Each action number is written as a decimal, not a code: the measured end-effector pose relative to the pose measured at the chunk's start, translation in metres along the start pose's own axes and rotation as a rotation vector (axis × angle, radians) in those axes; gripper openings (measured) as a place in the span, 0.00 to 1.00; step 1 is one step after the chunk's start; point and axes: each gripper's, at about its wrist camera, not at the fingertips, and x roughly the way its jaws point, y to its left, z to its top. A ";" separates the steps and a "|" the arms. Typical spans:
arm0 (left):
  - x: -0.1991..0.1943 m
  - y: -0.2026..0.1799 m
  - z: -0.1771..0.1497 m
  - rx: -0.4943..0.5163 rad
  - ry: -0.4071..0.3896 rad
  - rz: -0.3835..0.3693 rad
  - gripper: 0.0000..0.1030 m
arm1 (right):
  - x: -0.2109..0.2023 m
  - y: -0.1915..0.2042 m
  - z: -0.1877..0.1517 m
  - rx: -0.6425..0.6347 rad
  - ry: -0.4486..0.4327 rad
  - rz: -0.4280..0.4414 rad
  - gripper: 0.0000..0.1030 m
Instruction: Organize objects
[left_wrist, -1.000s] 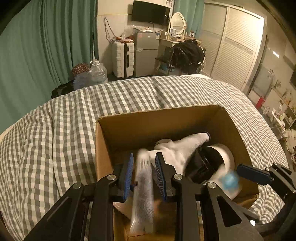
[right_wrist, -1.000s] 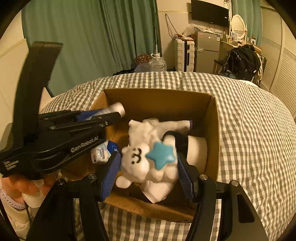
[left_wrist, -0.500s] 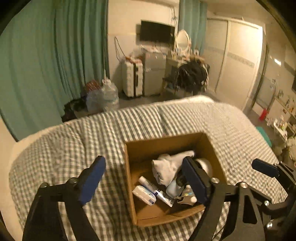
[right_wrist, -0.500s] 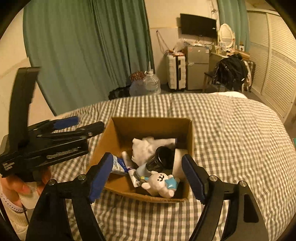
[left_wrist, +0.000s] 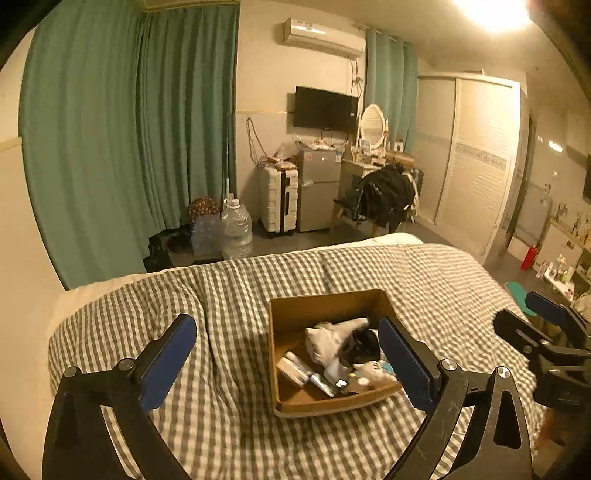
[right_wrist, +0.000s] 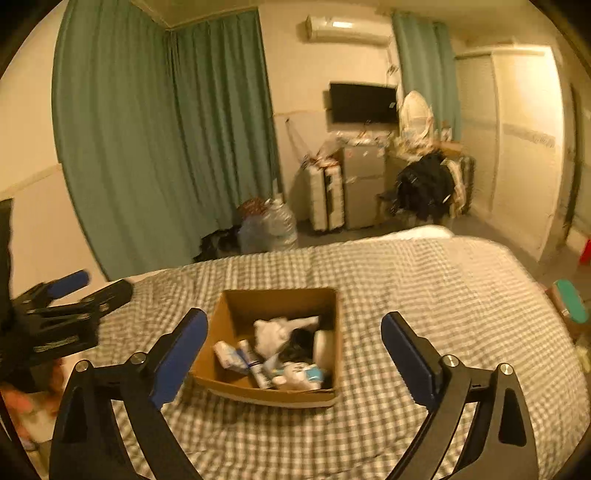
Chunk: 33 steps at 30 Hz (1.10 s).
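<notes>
A brown cardboard box (left_wrist: 295, 404) (right_wrist: 236, 317) sits on a grey checked bed. Inside lie a white sock (left_wrist: 332, 338) (right_wrist: 275, 332), a white plush toy with a blue star (left_wrist: 369, 371) (right_wrist: 299, 374), white tubes (left_wrist: 295, 367) (right_wrist: 255, 365), a black object and a white round one (right_wrist: 323, 345). My left gripper (left_wrist: 288, 360) is wide open and empty, well above and in front of the box. My right gripper (right_wrist: 295, 354) is wide open and empty, also held back above the box. Each gripper shows at the edge of the other's view.
The checked bed cover (left_wrist: 221, 295) (right_wrist: 424, 295) surrounds the box. Beyond the bed are green curtains (left_wrist: 129, 147), water jugs (left_wrist: 236, 232), a white suitcase (left_wrist: 279, 199), a small fridge, a chair with a black jacket (left_wrist: 384, 195) and a wardrobe.
Both grippers have opened, dropped the tube and the plush toy into the box, and pulled up and back away from it.
</notes>
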 end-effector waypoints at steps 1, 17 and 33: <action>-0.004 -0.002 -0.005 0.003 -0.014 0.013 0.99 | -0.004 0.001 -0.003 -0.017 -0.016 -0.011 0.94; 0.031 -0.033 -0.096 0.094 -0.095 0.200 1.00 | 0.009 -0.024 -0.072 -0.053 -0.174 -0.098 0.98; 0.057 -0.025 -0.131 0.023 -0.007 0.192 1.00 | 0.048 -0.035 -0.102 -0.082 -0.095 -0.109 0.99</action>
